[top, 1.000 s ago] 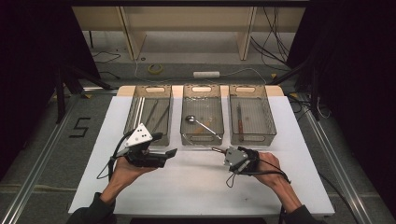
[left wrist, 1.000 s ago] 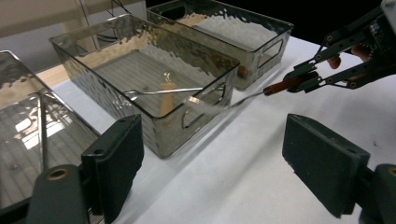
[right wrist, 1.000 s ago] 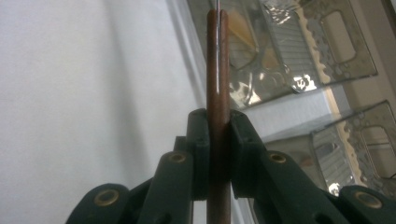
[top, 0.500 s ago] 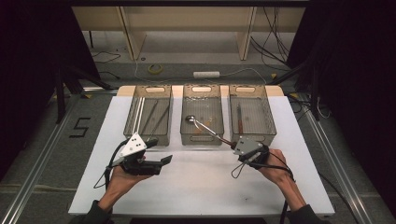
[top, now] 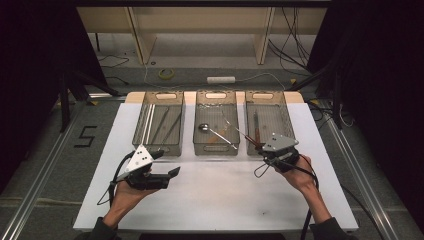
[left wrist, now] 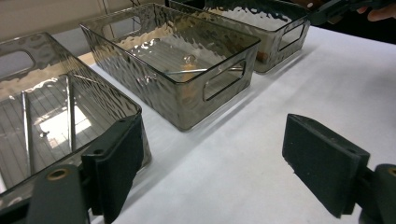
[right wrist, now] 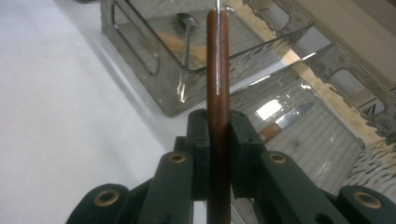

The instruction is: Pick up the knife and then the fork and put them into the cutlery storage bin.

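Observation:
My right gripper (top: 265, 151) (right wrist: 218, 154) is shut on a utensil with a brown wooden handle (right wrist: 218, 70) and a thin metal shaft. The utensil (top: 245, 135) slants up and left over the gap between the middle bin (top: 216, 150) and the right bin (top: 270, 96). My left gripper (top: 174, 173) (left wrist: 215, 172) is open and holds nothing; it hovers just above the white table (top: 220, 195), in front of the left bin (top: 150, 150). A metal spoon (top: 204, 127) (right wrist: 184, 28) lies in the middle bin. A wooden-handled knife (top: 256, 127) (right wrist: 285, 123) lies in the right bin.
Three clear ribbed bins stand in a row along the table's far edge. Thin metal sticks (top: 160, 125) lie in the left bin (left wrist: 46, 116). Cables trail from both grippers. A shelf unit and loose cables are on the floor beyond the table.
My right gripper has carried the wooden-handled utensil to the right and away from the person, up to the right bin's front. The left gripper has drawn back slightly toward the person.

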Motion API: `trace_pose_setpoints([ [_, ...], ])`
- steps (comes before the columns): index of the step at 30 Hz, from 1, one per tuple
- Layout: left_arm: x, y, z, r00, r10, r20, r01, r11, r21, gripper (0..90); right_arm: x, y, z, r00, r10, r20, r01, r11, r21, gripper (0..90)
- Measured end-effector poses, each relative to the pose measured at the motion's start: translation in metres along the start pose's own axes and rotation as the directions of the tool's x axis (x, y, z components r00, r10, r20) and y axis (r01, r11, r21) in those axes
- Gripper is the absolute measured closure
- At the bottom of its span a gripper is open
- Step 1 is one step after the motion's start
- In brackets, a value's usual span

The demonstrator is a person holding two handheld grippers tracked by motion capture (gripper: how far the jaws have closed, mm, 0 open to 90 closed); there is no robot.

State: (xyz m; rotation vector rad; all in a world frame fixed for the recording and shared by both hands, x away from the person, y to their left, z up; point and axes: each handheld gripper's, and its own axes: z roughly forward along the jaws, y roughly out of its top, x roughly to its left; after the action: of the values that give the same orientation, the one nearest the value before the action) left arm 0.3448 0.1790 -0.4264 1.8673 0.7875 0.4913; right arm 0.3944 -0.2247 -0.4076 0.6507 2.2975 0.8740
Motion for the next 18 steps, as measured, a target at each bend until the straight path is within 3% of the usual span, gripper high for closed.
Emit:
trace_pose_setpoints([
  [9,0.0,-0.001,-0.004,0.9998,-0.017,-0.014,0.017,0.9998,-0.006,19.8,-0.015,0.001,-0.001,0.9959,0.09,0.01,-0.09,0.996,-0.025,80.9],
  [18,-0.001,-0.001,-0.004,0.9997,-0.019,-0.014,0.018,0.9998,-0.009,19.6,-0.032,0.002,0.003,0.9817,0.19,0.017,-0.189,0.981,-0.044,80.9],
])
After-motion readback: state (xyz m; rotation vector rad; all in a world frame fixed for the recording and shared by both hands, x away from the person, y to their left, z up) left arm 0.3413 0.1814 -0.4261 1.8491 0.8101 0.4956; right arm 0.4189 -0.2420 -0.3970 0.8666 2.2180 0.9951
